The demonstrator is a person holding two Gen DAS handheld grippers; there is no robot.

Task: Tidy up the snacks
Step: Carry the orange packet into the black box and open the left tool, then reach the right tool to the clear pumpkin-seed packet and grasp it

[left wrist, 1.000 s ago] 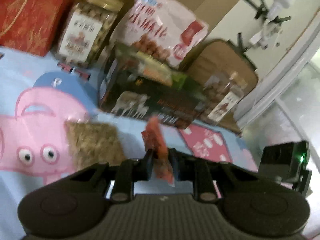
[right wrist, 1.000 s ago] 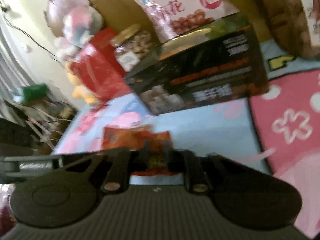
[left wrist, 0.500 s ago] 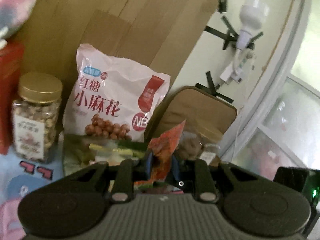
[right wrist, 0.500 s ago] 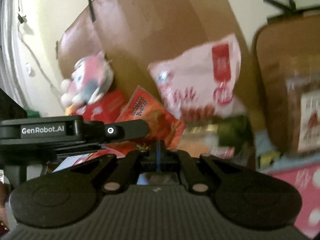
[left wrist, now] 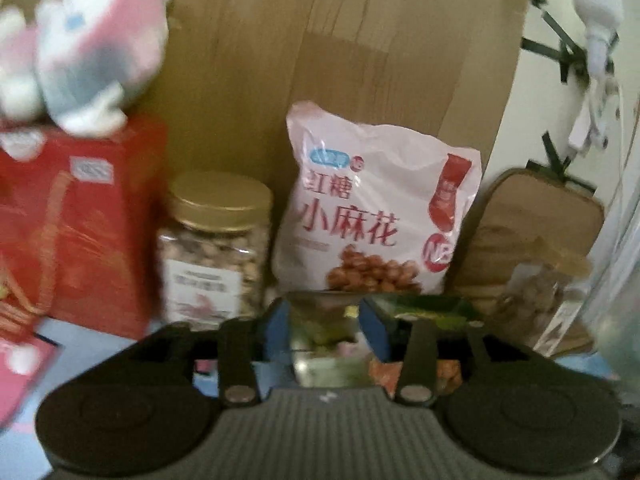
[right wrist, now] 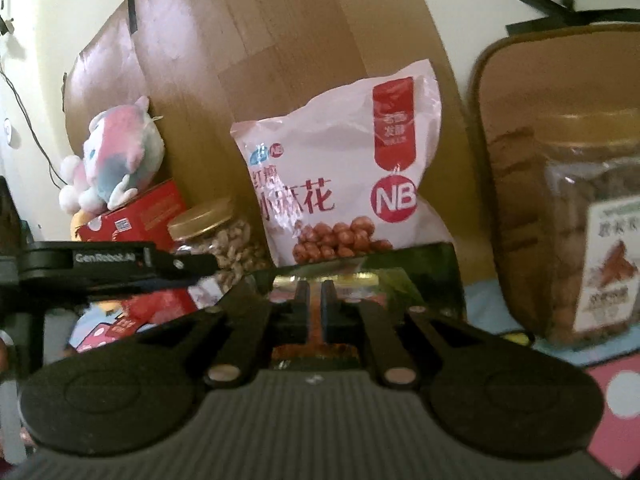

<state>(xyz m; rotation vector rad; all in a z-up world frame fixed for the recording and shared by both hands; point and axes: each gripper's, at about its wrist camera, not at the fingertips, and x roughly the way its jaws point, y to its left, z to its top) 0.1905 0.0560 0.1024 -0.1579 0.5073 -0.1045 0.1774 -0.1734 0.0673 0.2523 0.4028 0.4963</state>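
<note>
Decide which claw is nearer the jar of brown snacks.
Right. The right claw, shut on a red packet, sits just left of the jar; the left claw, jaws opening with nothing between, is farther left.

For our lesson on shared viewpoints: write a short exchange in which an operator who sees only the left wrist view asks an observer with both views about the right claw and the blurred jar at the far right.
Operator: I can't see the right claw at all. Where is it, and is it open?
Observer: The right claw points at the dark green box below the pink snack bag. It is almost shut. A reddish strip shows in the slit, but I cannot tell if it is gripped.
Operator: The jar at my right edge is a blur. What is it?
Observer: That clear jar holds brown pieces and has a white label with a green top band.
</note>
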